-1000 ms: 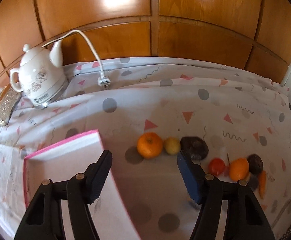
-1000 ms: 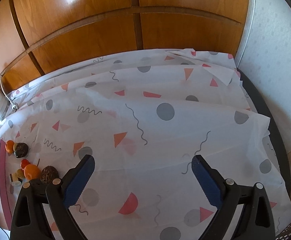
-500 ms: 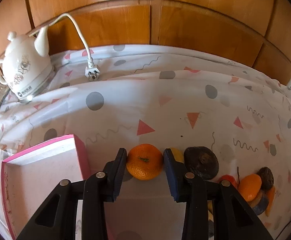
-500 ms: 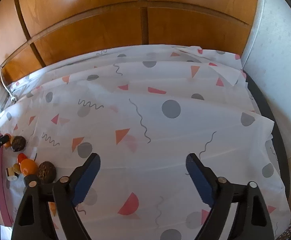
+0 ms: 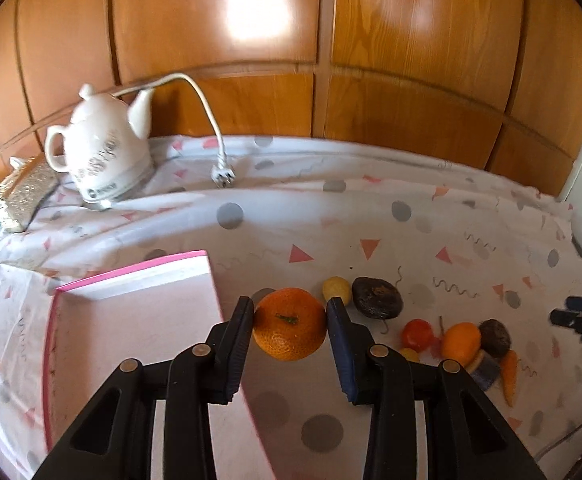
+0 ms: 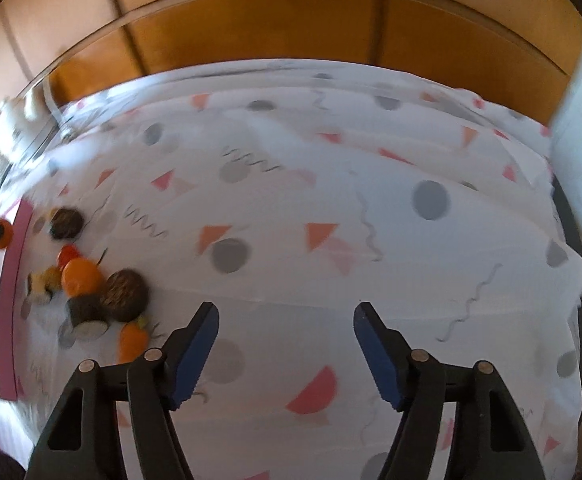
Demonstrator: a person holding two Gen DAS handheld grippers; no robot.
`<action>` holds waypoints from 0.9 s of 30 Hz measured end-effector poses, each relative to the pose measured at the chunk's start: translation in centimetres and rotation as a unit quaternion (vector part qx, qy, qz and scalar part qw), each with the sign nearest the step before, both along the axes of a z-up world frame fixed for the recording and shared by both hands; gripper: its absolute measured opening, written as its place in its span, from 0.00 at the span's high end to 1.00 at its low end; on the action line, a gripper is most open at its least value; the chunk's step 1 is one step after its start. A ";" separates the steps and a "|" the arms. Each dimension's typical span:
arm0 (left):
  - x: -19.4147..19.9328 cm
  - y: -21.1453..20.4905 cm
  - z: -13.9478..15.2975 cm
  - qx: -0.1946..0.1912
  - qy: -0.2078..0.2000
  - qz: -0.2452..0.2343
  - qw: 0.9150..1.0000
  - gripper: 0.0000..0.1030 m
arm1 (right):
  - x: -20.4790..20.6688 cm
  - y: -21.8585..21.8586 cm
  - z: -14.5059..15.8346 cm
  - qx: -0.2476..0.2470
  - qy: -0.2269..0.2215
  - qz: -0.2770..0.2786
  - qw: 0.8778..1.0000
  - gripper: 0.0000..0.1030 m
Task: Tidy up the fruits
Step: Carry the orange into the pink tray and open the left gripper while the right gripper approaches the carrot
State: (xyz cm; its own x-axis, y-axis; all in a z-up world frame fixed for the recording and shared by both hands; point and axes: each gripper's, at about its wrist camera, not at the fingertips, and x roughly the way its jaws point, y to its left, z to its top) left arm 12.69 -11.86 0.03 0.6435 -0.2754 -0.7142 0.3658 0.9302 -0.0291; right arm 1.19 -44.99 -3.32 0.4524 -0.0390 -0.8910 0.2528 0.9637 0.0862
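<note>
Here we see the left gripper (image 5: 290,322) with its fingers (image 5: 238,344) clamped on either side of the orange (image 5: 289,324), which sits between the pads just beside the right edge of the pink tray (image 5: 131,320). Behind the orange, on the patterned cloth (image 5: 371,208) over the bench, lie a small yellow fruit (image 5: 336,288) and a dark avocado (image 5: 377,298); further right we note a clustered pile of fruits (image 5: 461,342). A white kettle (image 5: 99,156) stands at the back left. Our right gripper (image 6: 285,350) hovers over bare cloth, fingers (image 6: 195,352) spread wide and holding nothing; its view is blurred.
</note>
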 end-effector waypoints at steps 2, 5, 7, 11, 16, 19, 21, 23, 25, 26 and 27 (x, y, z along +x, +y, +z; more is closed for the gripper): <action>-1.0 0.7 0.7 -0.004 -0.014 0.008 1.000 0.63 | 0.1 1.2 0.0 -0.004 0.000 0.026 1.000 0.34; -2.4 2.0 1.8 -0.013 -0.031 0.022 0.999 0.63 | 0.1 2.7 -0.2 -0.012 0.002 0.060 0.998 0.37; -3.3 2.9 2.4 -0.021 -0.036 0.031 0.999 0.63 | 0.2 3.6 -0.4 -0.020 0.005 0.078 0.997 0.38; -5.1 4.7 2.9 -0.021 -0.050 0.047 0.997 0.63 | -0.1 4.8 -0.4 -0.030 0.007 0.098 0.995 0.42; -6.4 7.0 3.0 -0.019 -0.055 0.069 0.996 0.63 | -0.1 5.1 -0.7 -0.035 0.011 0.101 0.994 0.44; -6.7 8.5 2.6 -0.019 -0.049 0.081 0.995 0.63 | 0.0 5.2 -1.2 -0.042 0.021 0.100 0.994 0.45; -6.7 9.6 1.9 -0.017 -0.041 0.092 0.995 0.63 | 0.1 5.2 -1.3 -0.044 0.024 0.100 0.994 0.46; -6.5 10.7 1.0 -0.015 -0.032 0.104 0.994 0.63 | 0.2 5.3 -1.3 -0.040 0.023 0.100 0.994 0.47; -6.1 12.0 -0.2 -0.016 -0.013 0.122 0.992 0.63 | 0.2 5.5 -1.3 -0.040 0.023 0.103 0.994 0.48; -5.8 12.7 -0.8 -0.016 -0.003 0.133 0.991 0.63 | 0.3 5.7 -1.3 -0.040 0.023 0.105 0.993 0.49; -5.6 13.5 -1.4 -0.016 0.006 0.144 0.989 0.63 | 0.3 5.8 -1.4 -0.039 0.023 0.106 0.993 0.49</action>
